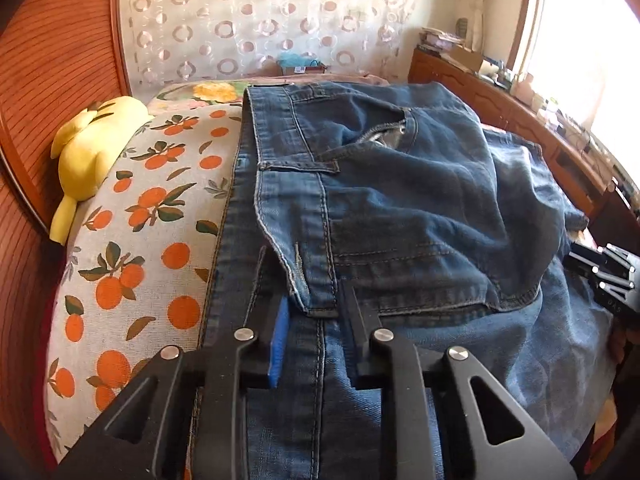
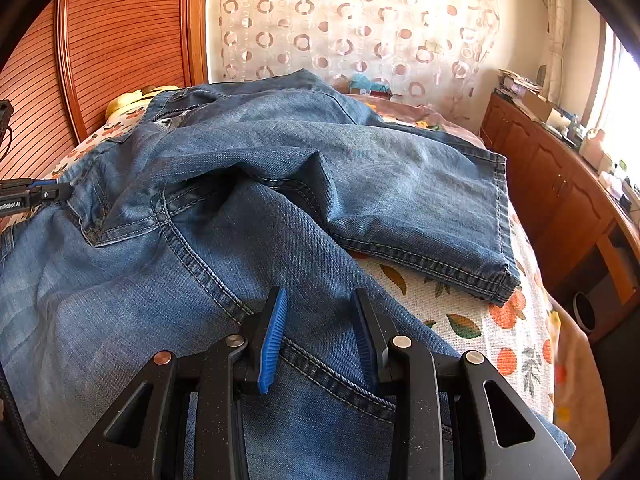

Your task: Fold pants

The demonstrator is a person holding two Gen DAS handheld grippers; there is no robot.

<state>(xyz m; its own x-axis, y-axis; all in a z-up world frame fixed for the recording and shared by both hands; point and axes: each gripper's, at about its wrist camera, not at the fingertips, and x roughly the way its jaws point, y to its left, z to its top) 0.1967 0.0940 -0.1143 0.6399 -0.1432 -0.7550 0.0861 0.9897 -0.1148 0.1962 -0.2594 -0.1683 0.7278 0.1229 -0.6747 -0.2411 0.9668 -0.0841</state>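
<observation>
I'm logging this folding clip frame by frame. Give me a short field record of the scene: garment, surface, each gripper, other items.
garment: blue jeans, rumpled, one leg folded across, hem lying on the bedspread
surface: orange-print bedspread
left gripper: open, fingers straddling the waistband edge
right gripper: open, over a seam of the near leg
other: yellow plush toy by the headboard; wooden cabinet at right

We see bare bedspread (image 2: 460, 320) free right of the jeans (image 2: 240, 200); a yellow plush toy (image 1: 86, 152) and wooden headboard (image 1: 60, 60) crowd the left, a cabinet (image 2: 560, 192) the right.
</observation>
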